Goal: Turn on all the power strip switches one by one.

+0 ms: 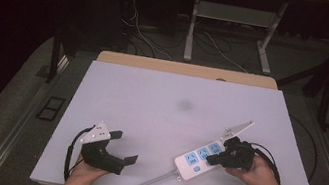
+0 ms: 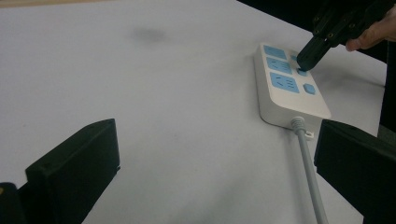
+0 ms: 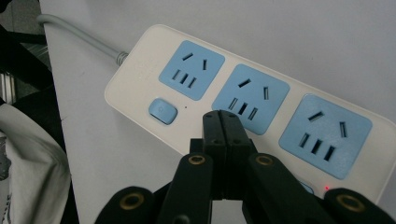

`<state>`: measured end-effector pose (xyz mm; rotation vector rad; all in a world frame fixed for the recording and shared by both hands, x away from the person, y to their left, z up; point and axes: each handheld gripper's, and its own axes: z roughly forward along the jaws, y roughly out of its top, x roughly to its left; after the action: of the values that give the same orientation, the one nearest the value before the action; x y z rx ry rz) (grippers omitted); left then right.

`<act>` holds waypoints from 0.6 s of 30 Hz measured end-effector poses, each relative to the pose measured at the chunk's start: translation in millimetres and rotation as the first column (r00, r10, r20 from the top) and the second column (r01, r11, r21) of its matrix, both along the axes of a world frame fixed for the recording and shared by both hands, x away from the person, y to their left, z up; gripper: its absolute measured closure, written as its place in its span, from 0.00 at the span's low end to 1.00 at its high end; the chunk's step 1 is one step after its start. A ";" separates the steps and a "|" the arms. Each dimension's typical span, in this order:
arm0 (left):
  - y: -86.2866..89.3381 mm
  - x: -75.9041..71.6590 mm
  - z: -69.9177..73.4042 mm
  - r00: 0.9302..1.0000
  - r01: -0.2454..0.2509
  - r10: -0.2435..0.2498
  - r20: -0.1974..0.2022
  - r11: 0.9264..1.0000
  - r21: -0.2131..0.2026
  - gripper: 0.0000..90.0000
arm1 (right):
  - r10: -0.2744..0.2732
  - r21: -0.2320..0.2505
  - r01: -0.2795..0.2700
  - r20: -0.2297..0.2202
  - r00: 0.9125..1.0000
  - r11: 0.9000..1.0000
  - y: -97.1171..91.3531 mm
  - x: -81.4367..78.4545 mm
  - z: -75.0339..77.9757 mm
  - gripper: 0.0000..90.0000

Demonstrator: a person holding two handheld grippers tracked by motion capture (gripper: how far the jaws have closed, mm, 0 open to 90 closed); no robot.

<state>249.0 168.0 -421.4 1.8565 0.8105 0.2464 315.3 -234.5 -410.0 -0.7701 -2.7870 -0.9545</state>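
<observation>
- right gripper (image 1: 213, 159) lower right, jaws together, tip on power strip (image 1: 202, 155) beside a blue switch (image 3: 162, 110)
- left gripper (image 1: 124, 146) lower left, jaws apart, nothing between

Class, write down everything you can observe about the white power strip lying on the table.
The white plastic power strip lies flat near the right front of the white table. It has three blue socket faces in a row, small blue switch buttons along one edge, and a red light glowing near one end. A grey cable leaves its other end towards the table's front edge. The shut right tongs press on its switch edge beside the middle socket.
</observation>
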 end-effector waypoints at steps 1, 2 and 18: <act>-0.2 0.0 -0.1 1.000 0.001 -0.001 0.000 1.000 0.000 0.00 | 0.001 0.000 -0.001 -0.001 1.000 1.000 -0.1 0.1 -0.1 1.00; -0.2 0.1 0.0 1.000 0.002 -0.002 0.001 1.000 0.001 0.00 | 0.005 0.001 -0.005 -0.001 1.000 1.000 -0.3 0.3 -0.3 1.00; -0.2 0.5 0.1 1.000 0.000 0.000 0.000 1.000 0.001 0.00 | 0.013 0.023 -0.012 -0.024 1.000 1.000 -2.7 3.4 -3.7 1.00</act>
<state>249.5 167.8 -421.4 1.8576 0.8099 0.2469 318.7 -237.2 -413.7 -0.7555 -2.7519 -0.9664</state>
